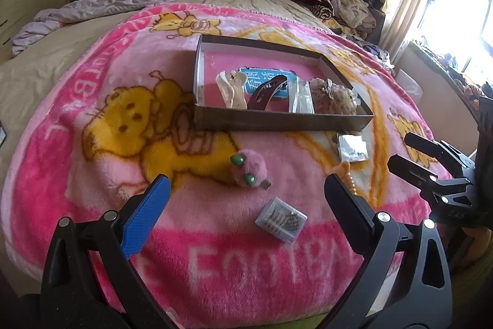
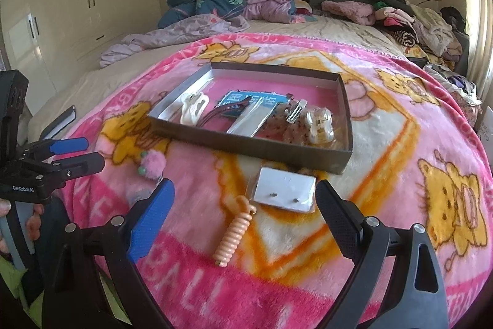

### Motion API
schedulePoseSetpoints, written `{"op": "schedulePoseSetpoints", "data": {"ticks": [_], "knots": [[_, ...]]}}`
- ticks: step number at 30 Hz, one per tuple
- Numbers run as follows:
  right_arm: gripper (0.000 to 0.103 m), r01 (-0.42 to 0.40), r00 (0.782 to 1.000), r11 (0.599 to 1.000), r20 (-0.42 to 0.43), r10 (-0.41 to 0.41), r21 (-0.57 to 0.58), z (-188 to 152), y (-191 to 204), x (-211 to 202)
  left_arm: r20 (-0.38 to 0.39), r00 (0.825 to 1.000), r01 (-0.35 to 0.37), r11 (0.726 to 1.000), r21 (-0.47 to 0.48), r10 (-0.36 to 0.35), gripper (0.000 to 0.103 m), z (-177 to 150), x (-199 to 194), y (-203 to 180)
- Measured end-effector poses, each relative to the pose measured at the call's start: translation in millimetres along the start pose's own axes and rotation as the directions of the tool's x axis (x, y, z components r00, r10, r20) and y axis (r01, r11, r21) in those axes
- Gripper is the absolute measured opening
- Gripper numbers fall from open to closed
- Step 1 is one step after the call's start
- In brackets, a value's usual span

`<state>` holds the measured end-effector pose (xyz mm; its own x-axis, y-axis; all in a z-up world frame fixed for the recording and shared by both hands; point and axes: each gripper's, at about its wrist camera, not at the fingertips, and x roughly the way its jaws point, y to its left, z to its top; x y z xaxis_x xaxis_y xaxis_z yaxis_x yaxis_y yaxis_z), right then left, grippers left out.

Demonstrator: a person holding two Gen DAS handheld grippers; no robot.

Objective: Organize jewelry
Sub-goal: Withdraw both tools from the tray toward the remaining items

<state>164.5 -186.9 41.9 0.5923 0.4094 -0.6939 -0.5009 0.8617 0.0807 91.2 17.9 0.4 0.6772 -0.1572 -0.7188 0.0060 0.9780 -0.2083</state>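
Your left gripper [image 1: 246, 190] is spread wide and holds nothing; one finger wears a blue pad [image 1: 148, 215], the other is black. Directly between and just ahead of those fingers lies one small clear plastic case [image 1: 281, 220] of tiny metal pieces, tilted so its long axis runs from near right to far left. Just beyond it sits one fuzzy pink pompom clip [image 1: 249, 171] with two green tips.

Your right gripper [image 2: 243, 216] is also spread wide and empty. Between its fingers lies one peach spiral hair tie [image 2: 235, 233], its long axis pointing away from you and leaning slightly right. Just past it, close to the black finger, rests one white earring card [image 2: 285, 188] in a clear sleeve, with two small studs showing.

So four loose items remain on the pink cartoon blanket [image 2: 385, 205]: the case and pompom nearer your left gripper, the hair tie and card nearer your right.

Farther off, beyond all four, stands one shallow brown box [image 2: 246, 151] with a pink floor, its long side facing you. Inside you can make out one cream claw clip [image 2: 192, 110], one dark snap clip [image 1: 266, 93], one blue card [image 2: 262, 99], one clear packet and a pale flowery cluster; a precise count there is uncertain.

Judging by this, each gripper's nearest item lies straight ahead, and the box is directly beyond.
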Motion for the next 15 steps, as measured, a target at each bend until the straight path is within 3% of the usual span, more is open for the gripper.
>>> {"op": "schedulePoseSetpoints", "data": {"ticks": [15], "knots": [[0.087,-0.01,0.998,1.0,-0.055,0.009,-0.017,-26.8,-1.3,10.4,-0.073,0.997,0.016,0.998,0.058,-0.012,0.091,-29.0,12.1,-12.5]]}}
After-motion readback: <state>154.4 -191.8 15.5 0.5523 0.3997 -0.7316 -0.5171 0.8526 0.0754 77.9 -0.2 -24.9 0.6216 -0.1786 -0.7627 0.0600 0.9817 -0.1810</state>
